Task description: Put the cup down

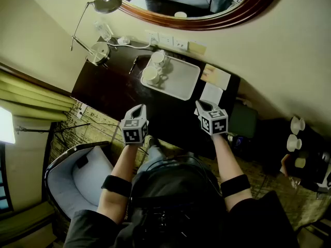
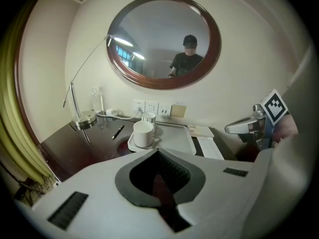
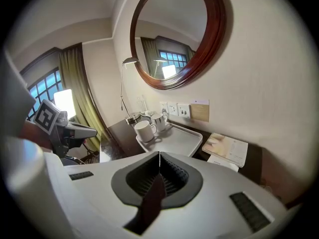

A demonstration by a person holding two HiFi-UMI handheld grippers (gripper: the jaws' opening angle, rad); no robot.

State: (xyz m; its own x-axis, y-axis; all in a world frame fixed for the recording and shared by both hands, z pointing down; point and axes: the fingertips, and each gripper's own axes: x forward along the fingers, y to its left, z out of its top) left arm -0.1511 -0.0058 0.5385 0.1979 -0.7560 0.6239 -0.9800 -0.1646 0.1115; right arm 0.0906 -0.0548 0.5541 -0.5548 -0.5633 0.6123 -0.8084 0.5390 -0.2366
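With the cup (image 1: 151, 75) standing upright on the tray (image 1: 181, 81) beside 1 other cup (image 1: 158, 58), left gripper (image 1: 138, 109) and right gripper (image 1: 203, 106) hover short of the tray, jaws pressed together on nothing, so placement appears complete.

left tongs (image 2: 158, 152): closed, empty | cup (image 2: 143, 133): upright on tray (image 2: 177, 142), near-left corner | mirror (image 2: 164, 39): above

Two cups (image 1: 154, 67) on tray (image 1: 181, 81), left end.

The head view's edge crops the mirror (image 1: 186, 1); the front cup (image 2: 143, 133) partly hides the rear cup (image 2: 148, 116).
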